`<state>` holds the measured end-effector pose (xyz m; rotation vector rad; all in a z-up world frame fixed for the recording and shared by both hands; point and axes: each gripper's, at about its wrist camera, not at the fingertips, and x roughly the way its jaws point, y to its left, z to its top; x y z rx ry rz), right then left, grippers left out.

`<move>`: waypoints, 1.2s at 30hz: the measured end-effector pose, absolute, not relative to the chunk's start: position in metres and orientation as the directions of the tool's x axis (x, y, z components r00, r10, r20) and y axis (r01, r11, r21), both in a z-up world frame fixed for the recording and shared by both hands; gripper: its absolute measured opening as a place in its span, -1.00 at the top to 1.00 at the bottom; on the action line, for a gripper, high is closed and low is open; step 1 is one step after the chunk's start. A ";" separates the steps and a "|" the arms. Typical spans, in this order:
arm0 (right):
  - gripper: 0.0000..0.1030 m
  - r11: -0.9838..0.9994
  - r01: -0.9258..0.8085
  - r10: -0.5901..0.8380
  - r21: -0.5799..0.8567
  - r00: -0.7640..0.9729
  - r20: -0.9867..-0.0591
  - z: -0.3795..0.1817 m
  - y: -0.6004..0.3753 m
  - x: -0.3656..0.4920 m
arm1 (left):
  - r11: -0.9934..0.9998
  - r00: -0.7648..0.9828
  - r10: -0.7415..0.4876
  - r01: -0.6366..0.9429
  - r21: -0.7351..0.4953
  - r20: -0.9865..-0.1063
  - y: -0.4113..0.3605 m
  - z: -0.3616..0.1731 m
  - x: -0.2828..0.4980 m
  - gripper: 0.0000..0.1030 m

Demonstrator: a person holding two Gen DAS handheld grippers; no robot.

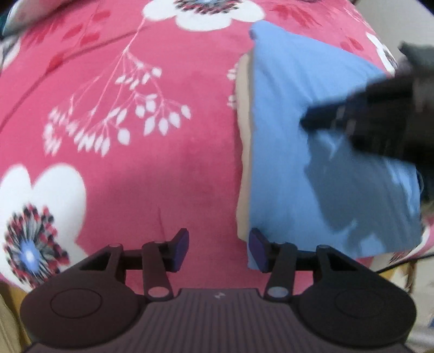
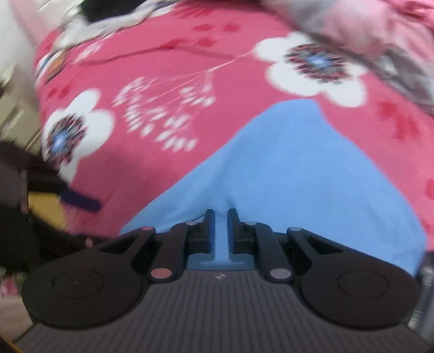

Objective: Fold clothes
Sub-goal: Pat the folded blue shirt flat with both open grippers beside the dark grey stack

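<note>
A light blue garment [image 1: 287, 152] lies folded on the pink floral bedspread [image 1: 152, 152], with a beige layer [image 1: 244, 141] showing along its left edge. My left gripper [image 1: 218, 245] is open and empty, its right finger at the garment's near left corner. The right gripper [image 1: 379, 116] shows there blurred, over the garment's right side. In the right wrist view my right gripper [image 2: 221, 217] is shut on a raised pinch of the blue garment [image 2: 284, 168]. The left gripper [image 2: 67, 198] appears blurred at the left.
The bedspread [image 2: 168, 152] has white flower prints. A pink and grey cloth pile [image 2: 366, 35] lies at the far right, and dark and white items [image 2: 108, 13] lie at the far left of the bed.
</note>
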<state>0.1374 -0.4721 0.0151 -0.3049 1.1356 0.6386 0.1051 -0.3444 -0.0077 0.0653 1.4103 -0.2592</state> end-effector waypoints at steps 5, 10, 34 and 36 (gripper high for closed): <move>0.80 0.790 -0.602 0.354 0.117 0.291 -0.889 0.025 -0.479 0.153 | 0.977 0.131 -0.147 0.172 -0.123 -0.980 -0.335 -0.012 0.102 0.02; 0.80 0.831 -0.537 0.359 0.145 0.320 -0.877 -0.002 -0.471 0.198 | 0.979 0.116 -0.141 0.166 -0.121 -0.983 -0.335 -0.013 0.106 0.02; 0.73 0.983 -0.151 -0.060 -0.107 0.287 -0.956 0.032 -0.603 0.118 | 0.963 0.148 -0.163 0.239 -0.125 -0.975 -0.358 0.024 0.165 -0.16; 0.65 0.993 -0.101 -0.034 -0.065 0.282 -0.959 0.044 -0.606 0.104 | 0.956 0.168 -0.177 0.264 -0.129 -0.970 -0.360 0.039 0.166 -0.16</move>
